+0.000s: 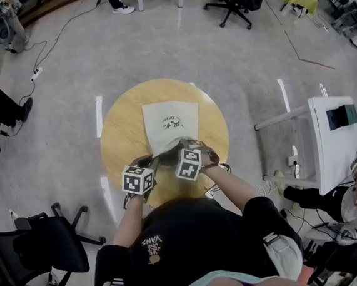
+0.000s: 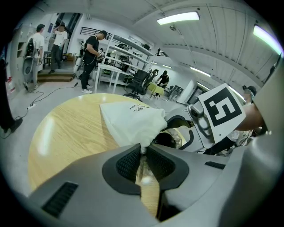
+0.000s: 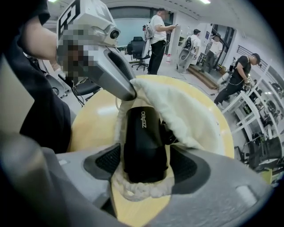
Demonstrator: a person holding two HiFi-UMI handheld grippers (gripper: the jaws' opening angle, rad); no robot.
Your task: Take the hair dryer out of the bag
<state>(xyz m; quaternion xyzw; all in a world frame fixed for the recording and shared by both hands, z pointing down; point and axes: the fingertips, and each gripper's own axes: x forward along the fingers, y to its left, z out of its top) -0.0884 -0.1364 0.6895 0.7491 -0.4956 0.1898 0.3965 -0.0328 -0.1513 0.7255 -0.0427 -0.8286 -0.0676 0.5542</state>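
Note:
A white cloth bag (image 1: 170, 122) lies on the round wooden table (image 1: 118, 132), its mouth towards me. My left gripper (image 2: 143, 153) is shut on the rim of the bag (image 2: 133, 122) and holds the mouth up. In the right gripper view a black hair dryer (image 3: 144, 137) sticks out of the bag's mouth (image 3: 182, 111). My right gripper (image 3: 146, 167) points steeply down with its jaws wide apart on either side of the dryer's body, and I see no pad pressing on it. The left gripper's finger (image 3: 117, 73) pinches the rim just above the dryer.
A black office chair (image 1: 44, 246) stands to my left and a white desk (image 1: 335, 137) to my right. Cables (image 1: 37, 74) run over the grey floor. Several people stand by shelves (image 2: 93, 53) at the far side of the room.

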